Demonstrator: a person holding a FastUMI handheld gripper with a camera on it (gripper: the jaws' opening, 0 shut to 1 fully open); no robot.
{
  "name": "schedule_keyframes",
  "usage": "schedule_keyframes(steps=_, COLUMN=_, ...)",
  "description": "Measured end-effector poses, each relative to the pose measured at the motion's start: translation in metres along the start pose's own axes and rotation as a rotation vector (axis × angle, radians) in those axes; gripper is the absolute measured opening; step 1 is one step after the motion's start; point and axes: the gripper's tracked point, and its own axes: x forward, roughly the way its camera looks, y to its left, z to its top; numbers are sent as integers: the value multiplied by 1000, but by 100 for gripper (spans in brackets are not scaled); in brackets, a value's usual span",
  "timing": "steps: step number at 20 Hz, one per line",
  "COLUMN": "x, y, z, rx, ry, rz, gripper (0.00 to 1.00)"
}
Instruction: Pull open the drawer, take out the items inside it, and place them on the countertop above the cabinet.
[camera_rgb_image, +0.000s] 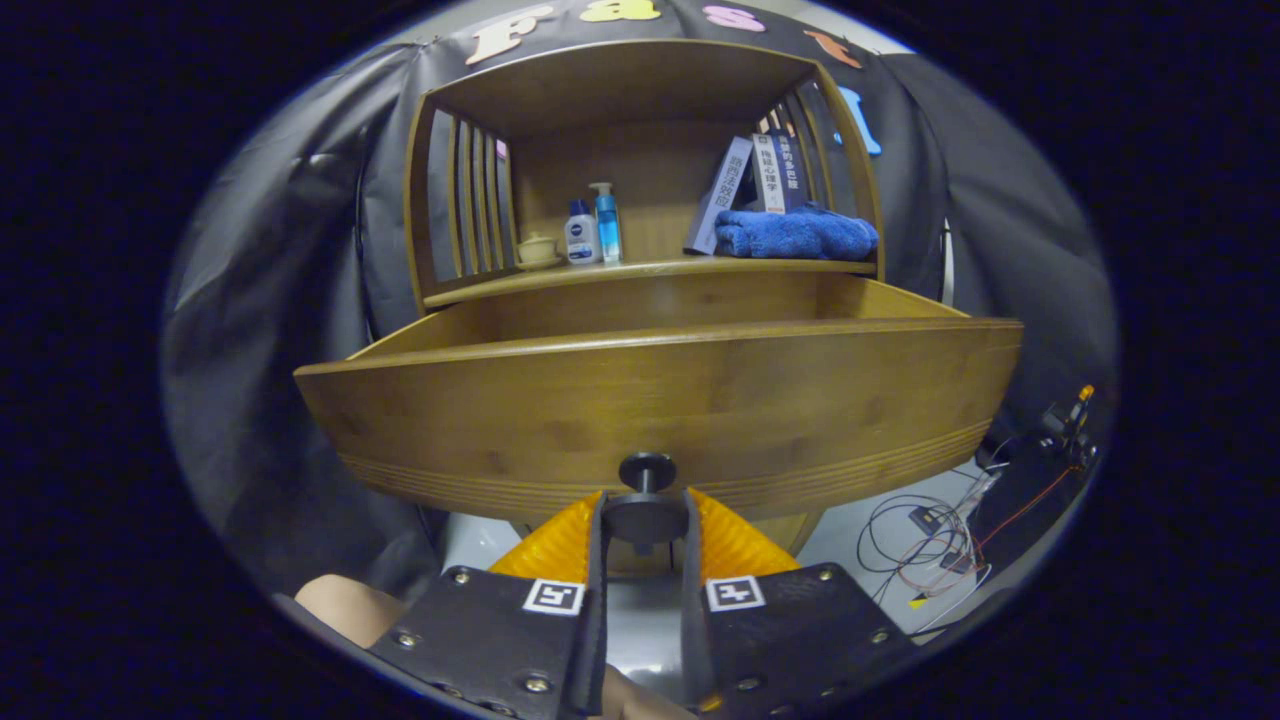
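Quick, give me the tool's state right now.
Tool: closed on the drawer knob, both fingers pressing its sides; the drawer stands pulled out.

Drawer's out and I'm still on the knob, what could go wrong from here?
1. The claw sits closed around the dark knob; pulling further might draw the drawer off its runners, since it already stands well out of the cabinet.
2. The drawer's inside is hidden behind its front panel, so reaching in blind could knock whatever lies there.
3. The countertop already carries bottles, a cup, books and a blue towel; only the middle looks free for placing.
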Motion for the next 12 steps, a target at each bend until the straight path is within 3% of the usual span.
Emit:
schedule_keyframes(steps=4, x=-27, y=1, z=15, rx=-74, ry=-13, rz=15, gripper=66)
schedule_keyframes(steps=8, x=-61, y=19, z=58, rx=-103, ry=-63, rz=59, gripper=70)
schedule_keyframes(steps=12, x=-63, y=31, z=126, rx=-76, ry=-113, rz=91, gripper=70)
